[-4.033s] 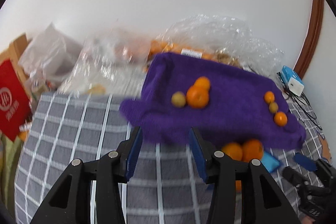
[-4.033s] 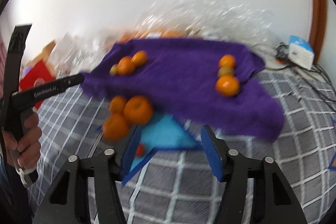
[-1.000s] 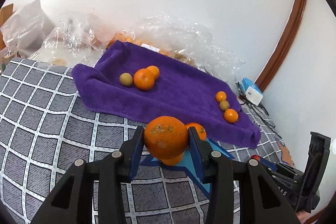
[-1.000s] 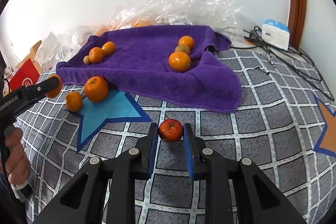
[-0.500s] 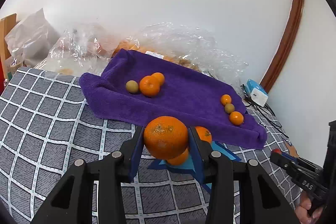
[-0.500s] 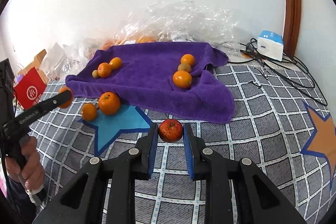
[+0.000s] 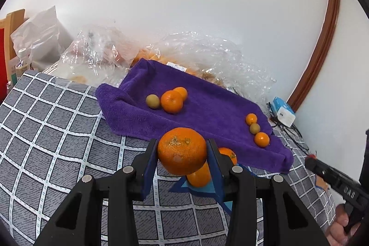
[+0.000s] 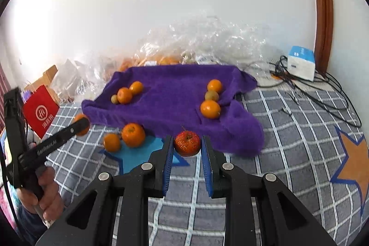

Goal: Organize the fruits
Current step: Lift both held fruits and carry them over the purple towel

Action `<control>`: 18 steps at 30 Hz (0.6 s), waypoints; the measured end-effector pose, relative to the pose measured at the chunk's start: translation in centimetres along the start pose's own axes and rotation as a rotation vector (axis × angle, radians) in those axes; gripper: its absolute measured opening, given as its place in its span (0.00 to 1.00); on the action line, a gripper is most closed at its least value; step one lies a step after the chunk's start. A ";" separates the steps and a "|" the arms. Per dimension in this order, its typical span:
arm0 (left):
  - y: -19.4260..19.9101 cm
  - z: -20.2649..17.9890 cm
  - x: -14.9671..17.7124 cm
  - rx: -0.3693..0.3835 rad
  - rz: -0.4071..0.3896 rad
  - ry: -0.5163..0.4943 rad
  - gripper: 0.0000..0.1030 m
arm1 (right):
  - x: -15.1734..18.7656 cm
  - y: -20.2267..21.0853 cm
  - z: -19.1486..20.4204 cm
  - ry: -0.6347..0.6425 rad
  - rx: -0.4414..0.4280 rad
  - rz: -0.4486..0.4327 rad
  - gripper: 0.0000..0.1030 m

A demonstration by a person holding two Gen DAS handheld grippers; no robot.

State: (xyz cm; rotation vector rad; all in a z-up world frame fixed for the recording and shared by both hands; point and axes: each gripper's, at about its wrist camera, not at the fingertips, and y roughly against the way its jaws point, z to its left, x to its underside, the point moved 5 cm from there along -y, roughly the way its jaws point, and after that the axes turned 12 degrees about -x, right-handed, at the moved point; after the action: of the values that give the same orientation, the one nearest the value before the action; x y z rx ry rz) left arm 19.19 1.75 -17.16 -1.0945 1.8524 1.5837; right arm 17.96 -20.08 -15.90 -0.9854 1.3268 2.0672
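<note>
Mid-carry, by the look of it: both fruits lifted and ready to join the groups on the purple towel (image 8: 175,93), spread across the middle of the right wrist frame over a grey checked cover (image 8: 288,121) on what may be a bed or a counter. Behind the towel, along the wall, crumpled clear plastic bags (image 8: 207,43) with more oranges inside. Blue star patch (image 8: 140,151) at centre left of that frame, just below the towel's near edge, with two loose oranges (image 8: 133,134) resting there; orange star patch (image 8: 352,167) at far right. Left claw (image 7: 182,153) clenched on a large orange (image 7: 182,151), centre of the left wrist frame, clear of the cover. Right claw (image 8: 186,149) clenched on a small red fruit (image 8: 187,143), apple-like with a stem, lower centre. On the towel, two trios: orange, orange and a greenish fruit at its left (image 8: 124,95), the same mix at its right (image 8: 210,109). Next move, judged: carry forward over the towel's raised near fold, lower beside a matching group, then release gently to stop rolling. In the way: the humped fold and the two loose oranges under the left claw's path. White box (image 8: 301,62) and cables at upper right, well apart.
</note>
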 end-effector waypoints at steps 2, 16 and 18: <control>-0.1 0.0 -0.1 -0.007 -0.001 -0.011 0.38 | -0.8 -0.3 -0.1 -0.002 0.000 -0.010 0.23; -0.3 1.8 -6.1 -0.090 -0.010 -0.058 0.38 | -7.9 -3.3 -1.3 0.023 0.029 -0.053 0.23; -1.0 2.2 -7.0 -0.093 0.001 -0.056 0.38 | -8.5 -4.1 -1.6 0.016 0.021 -0.051 0.23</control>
State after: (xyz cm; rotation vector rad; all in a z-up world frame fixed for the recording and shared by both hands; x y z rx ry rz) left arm 23.67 5.76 -12.81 -1.0772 1.7587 1.6992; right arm 26.71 -19.98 -11.95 -1.0186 1.3147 2.0073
